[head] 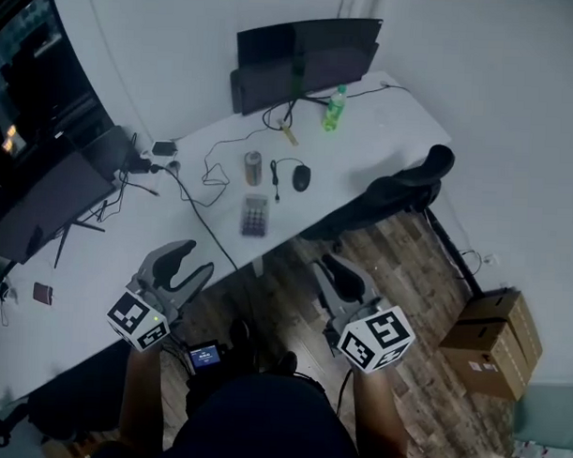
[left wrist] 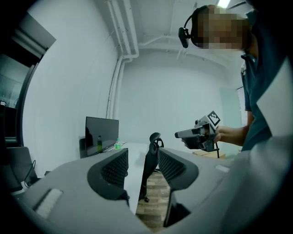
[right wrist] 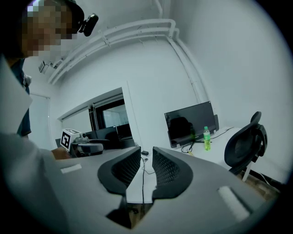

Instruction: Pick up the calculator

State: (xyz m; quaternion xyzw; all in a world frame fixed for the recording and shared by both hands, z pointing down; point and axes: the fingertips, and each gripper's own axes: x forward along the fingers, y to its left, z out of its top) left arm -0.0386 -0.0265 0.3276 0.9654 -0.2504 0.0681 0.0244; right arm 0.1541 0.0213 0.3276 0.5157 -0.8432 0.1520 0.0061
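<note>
**Calculator [head: 255, 216] flat on the desk, both grippers held short of it**

Counted on the desk: one calculator, one can [head: 253, 168], one black mouse [head: 301, 177], one green bottle [head: 335, 109], two dark monitors, one [head: 307, 53] at the far end and one [head: 43, 201] at the left, and several loose black cables. One black office chair [head: 400, 188] is pushed against the desk's right edge. What look like two cardboard boxes [head: 494, 341] are stacked by the right wall.

The desk [head: 384, 133] is long and white and runs diagonally through the head view. It stands on a wood-plank floor [head: 426, 275] in a white-walled room. White pipes [right wrist: 137, 29] climb the wall to the ceiling, and a dark glazed opening sits at the left.

The calculator is a small grey rectangle with rows of keys. It lies near the desk's front edge, just in front of the upright can and left of the mouse, touching neither.

The left gripper [head: 196, 258] is over the desk's near stretch, well apart from the calculator. Its jaws stand apart, with only the distant chair showing between them. The right gripper [head: 330, 264] hangs over the floor beside the chair. Its jaws are drawn nearly together, leaving a thin slot with nothing in it.
</note>
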